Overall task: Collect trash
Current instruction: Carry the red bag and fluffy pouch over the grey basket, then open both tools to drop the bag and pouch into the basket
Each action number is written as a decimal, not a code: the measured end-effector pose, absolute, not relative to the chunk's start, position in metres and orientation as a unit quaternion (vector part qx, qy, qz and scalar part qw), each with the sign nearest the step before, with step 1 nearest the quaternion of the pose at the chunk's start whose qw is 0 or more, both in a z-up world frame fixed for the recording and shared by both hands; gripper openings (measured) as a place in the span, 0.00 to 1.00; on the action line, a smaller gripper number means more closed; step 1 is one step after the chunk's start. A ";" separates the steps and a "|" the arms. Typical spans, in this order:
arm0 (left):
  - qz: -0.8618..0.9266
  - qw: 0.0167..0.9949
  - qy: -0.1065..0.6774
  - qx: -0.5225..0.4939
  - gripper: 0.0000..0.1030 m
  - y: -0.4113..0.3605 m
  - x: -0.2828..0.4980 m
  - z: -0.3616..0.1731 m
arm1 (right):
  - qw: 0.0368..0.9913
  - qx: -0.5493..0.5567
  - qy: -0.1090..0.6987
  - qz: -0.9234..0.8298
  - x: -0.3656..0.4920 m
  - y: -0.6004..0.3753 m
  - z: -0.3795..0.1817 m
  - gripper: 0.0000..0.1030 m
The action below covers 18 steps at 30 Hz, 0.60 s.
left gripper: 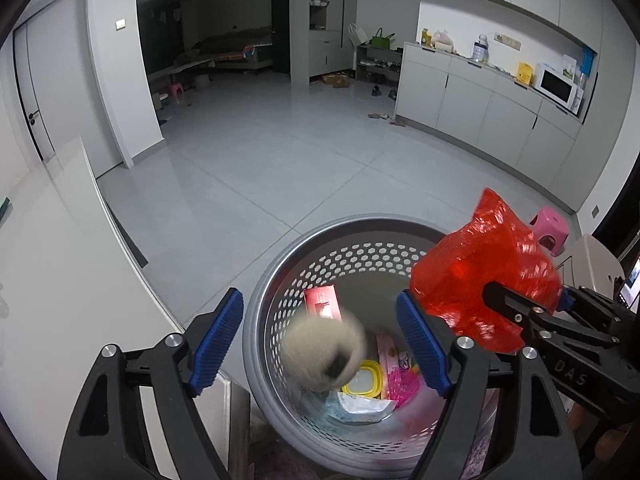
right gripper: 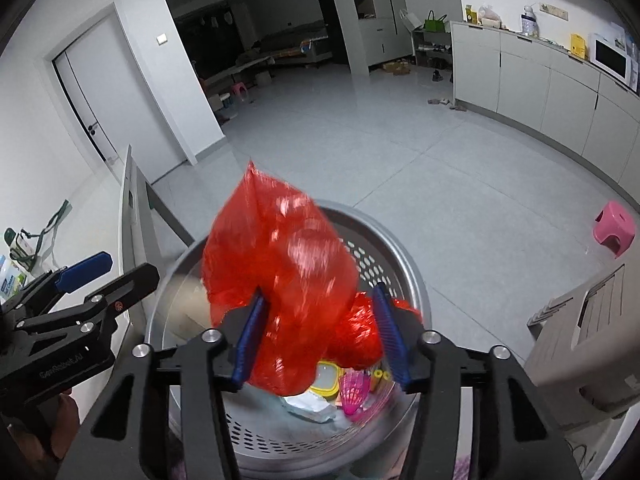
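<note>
Right now the left gripper [left gripper: 320, 336] is standing wide and empty over the perforated bin [left gripper: 280, 264], with a blurred beige wad [left gripper: 322, 354] dropping between its fingers. At two o'clock, the right gripper [right gripper: 320, 336] is looking half-open around a red plastic bag [right gripper: 280, 272], which is bulging over the rim. Spreading wider and keeping directly above the opening should let the light film fall inside rather than cling or drift out.

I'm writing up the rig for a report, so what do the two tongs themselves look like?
Both tongs, left and right, match: black skeletal frames with cut-out openings, silver round bolt heads at the joints, and ribbed blue pads lining the fingers. The right one carries pale lettering reading DAS, the left one a longer word too blurred to read. No cables or sleeves show.
</note>
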<state>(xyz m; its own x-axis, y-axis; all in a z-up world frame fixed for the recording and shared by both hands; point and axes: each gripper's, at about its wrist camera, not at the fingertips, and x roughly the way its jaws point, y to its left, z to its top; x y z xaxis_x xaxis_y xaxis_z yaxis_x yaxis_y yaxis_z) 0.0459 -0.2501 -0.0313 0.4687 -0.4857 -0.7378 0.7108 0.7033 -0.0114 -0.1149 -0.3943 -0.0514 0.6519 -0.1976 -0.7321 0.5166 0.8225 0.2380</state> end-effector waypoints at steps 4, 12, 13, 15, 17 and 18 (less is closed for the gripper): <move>-0.353 0.844 0.374 0.152 0.78 -0.249 0.045 -0.031 | 0.883 0.223 0.360 -0.203 -0.119 -0.397 -0.050 0.51; -0.351 0.845 0.375 0.150 0.79 -0.244 0.046 -0.030 | 0.886 0.221 0.356 -0.197 -0.121 -0.396 -0.045 0.58; -0.350 0.845 0.375 0.149 0.79 -0.243 0.045 -0.030 | 0.886 0.221 0.356 -0.197 -0.120 -0.396 -0.044 0.58; -0.350 0.846 0.375 0.149 0.79 -0.244 0.045 -0.029 | 0.886 0.220 0.357 -0.196 -0.120 -0.396 -0.043 0.58; -0.350 0.845 0.376 0.147 0.79 -0.243 0.044 -0.030 | 0.887 0.222 0.355 -0.193 -0.121 -0.395 -0.042 0.58; -0.350 0.846 0.376 0.147 0.79 -0.244 0.044 -0.030 | 0.888 0.220 0.354 -0.193 -0.120 -0.394 -0.040 0.58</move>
<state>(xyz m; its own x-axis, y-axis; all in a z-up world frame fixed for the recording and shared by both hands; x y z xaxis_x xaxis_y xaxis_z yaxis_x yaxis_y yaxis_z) 0.0443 -0.2437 -0.0299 0.4729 -0.4811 -0.7382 0.7017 0.7123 -0.0148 -0.1196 -0.3935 -0.0403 0.6748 -0.1871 -0.7139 0.4993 0.8281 0.2549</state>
